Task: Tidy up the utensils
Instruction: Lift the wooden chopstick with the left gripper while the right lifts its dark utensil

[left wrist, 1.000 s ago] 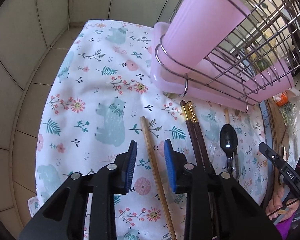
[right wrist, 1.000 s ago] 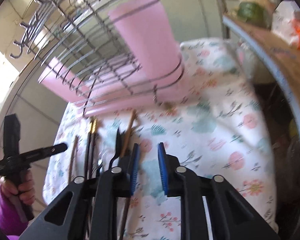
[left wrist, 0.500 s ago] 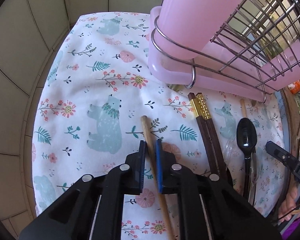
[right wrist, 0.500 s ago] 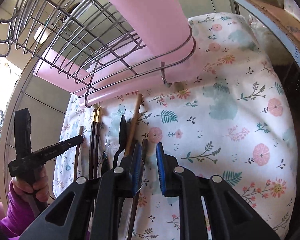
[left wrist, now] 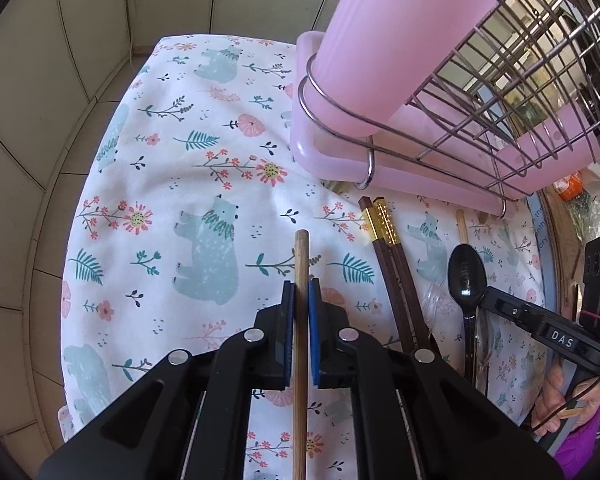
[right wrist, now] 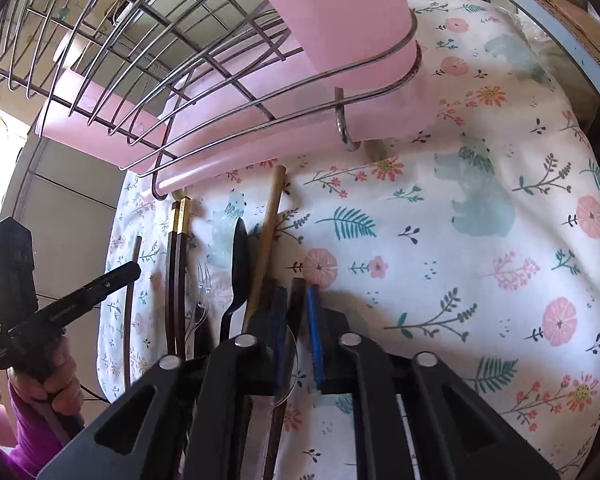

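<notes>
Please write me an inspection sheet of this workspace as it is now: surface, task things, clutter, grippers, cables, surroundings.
Surface: white cloth with bears and flowers, slightly wrinkled.
Job's things: light wooden chopstick; pair of dark brown chopsticks with gold bands; black plastic spoon; clear plastic fork; all lie before the wire dish rack with its pink plastic cup.
Clutter: small orange item behind the rack, unidentifiable.
Grippers: left gripper shut on the light wooden chopstick; right gripper nearly closed around a dark brown stick, grip unconfirmed.
Cables: thin dark wire by the hand.
Surroundings: beige tiled wall.
</notes>
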### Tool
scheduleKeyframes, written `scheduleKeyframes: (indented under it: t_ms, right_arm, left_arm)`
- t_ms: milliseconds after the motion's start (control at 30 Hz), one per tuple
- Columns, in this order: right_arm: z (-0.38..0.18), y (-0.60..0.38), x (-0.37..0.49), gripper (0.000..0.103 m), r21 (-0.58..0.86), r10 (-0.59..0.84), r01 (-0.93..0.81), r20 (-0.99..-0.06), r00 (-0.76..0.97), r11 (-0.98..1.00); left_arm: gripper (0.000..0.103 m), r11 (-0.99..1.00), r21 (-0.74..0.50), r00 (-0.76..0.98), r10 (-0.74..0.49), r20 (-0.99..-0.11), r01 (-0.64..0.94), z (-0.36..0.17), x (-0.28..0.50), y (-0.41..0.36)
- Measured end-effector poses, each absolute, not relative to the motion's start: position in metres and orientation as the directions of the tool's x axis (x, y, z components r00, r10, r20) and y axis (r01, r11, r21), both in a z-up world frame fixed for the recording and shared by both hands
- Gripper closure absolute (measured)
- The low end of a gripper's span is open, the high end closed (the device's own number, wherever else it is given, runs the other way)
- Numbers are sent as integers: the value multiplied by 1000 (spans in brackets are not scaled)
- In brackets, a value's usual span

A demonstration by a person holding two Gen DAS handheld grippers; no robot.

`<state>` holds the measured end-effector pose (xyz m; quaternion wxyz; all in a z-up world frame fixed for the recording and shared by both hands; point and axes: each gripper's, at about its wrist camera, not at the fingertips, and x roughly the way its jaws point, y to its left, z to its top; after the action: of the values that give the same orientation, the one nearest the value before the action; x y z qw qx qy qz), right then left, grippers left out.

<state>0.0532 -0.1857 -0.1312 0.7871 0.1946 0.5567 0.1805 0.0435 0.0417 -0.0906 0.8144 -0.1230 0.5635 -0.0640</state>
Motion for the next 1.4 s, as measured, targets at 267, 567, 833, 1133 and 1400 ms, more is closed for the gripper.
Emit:
scheduleKeyframes:
  t_ms: [267, 567, 833, 1133, 1400]
  right_arm:
    - [-122, -206, 40, 96, 541, 512, -47, -760, 401, 840]
    - [-90, -239, 24, 96, 515, 442, -37, -692, 571, 856]
    - [-59, -251, 7, 96, 475, 393, -81, -608, 690, 876]
    - [-35, -249, -3, 96, 448, 375, -124, -532, 759, 885]
    - [-9, -256, -10, 97, 441, 366, -150, -458, 810, 885]
  left_arm:
    - [97, 936, -349, 430, -301, -851, -36, -71, 35, 62]
    - [97, 918, -397, 539, -323, -778, -23, -42, 25, 67]
    - [97, 908, -418, 637, -317, -703, -9, -12, 17, 72]
    - [97, 904, -426, 717, -319, -620, 35, 20, 6, 71]
    - [97, 902, -427, 758, -323, -567, 64, 46, 2, 70]
